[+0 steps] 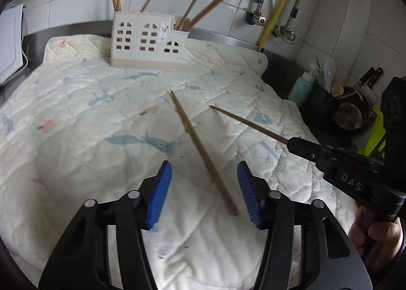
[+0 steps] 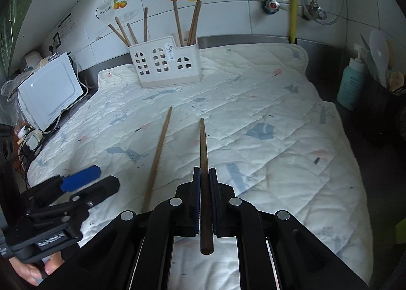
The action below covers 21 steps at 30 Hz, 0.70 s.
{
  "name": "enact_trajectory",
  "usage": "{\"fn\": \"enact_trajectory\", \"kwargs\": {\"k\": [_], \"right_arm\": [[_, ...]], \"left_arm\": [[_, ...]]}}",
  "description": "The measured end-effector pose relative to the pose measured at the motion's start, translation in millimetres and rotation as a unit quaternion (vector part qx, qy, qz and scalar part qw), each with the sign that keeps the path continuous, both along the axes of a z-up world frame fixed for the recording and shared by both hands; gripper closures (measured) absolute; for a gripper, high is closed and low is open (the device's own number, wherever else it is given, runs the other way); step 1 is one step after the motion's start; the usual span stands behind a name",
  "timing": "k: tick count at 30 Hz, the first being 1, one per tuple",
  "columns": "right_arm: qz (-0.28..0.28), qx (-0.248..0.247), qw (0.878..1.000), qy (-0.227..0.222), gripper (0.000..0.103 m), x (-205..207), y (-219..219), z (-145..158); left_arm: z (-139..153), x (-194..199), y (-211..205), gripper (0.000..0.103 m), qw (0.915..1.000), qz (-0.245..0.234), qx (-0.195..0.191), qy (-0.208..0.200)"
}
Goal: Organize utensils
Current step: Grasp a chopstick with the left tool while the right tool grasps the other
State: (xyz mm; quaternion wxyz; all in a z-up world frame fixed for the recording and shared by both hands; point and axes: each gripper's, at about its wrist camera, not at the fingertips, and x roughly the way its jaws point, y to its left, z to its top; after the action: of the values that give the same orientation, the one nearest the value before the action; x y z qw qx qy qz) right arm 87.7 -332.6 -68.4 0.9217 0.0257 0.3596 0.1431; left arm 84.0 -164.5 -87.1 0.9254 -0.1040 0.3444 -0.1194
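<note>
A white house-shaped utensil holder point(image 1: 147, 41) point(image 2: 166, 61) stands at the far side of the quilted mat and holds several brown chopsticks. One loose chopstick point(image 1: 203, 151) point(image 2: 158, 155) lies on the mat. My left gripper point(image 1: 204, 189) is open, its blue pads either side of that chopstick's near end, not touching it. It also shows in the right wrist view point(image 2: 86, 181). My right gripper point(image 2: 204, 188) is shut on a second chopstick point(image 2: 203, 163) that points toward the holder. In the left wrist view the right gripper point(image 1: 302, 148) holds this chopstick point(image 1: 250, 124) above the mat.
The cream quilted mat point(image 1: 76, 117) covers a steel counter. A white appliance point(image 2: 48, 94) with cables sits at the left. A teal bottle point(image 2: 351, 84), a dark utensil pot point(image 1: 319, 102), a metal bowl point(image 1: 351, 110) and knives stand at the right. Pipes run down the tiled wall.
</note>
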Motion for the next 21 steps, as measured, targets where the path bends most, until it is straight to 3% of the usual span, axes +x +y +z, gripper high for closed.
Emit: {"fn": "enact_trajectory", "kwargs": {"k": [3, 9, 21], "right_arm": [[-0.003, 0.006, 1.000, -0.002, 0.097, -1.3, -9.7, -0.8], [-0.005, 0.016, 1.000, -0.007, 0.097, 1.7, -20.6, -2.9], [0.006, 0.035, 0.999, -0.007, 0.097, 5.4, -19.5, -8.8]], "left_arm": [[-8.6, 6.6, -13.3, 0.066, 0.9999, 0.003, -0.004, 0.009], [-20.5, 17.4, -26.8, 0.078, 0.9997, 0.007, -0.008, 0.021], [-35.8, 24.3, -32.0, 0.078, 0.9991, 0.029, 0.009, 0.031]]}}
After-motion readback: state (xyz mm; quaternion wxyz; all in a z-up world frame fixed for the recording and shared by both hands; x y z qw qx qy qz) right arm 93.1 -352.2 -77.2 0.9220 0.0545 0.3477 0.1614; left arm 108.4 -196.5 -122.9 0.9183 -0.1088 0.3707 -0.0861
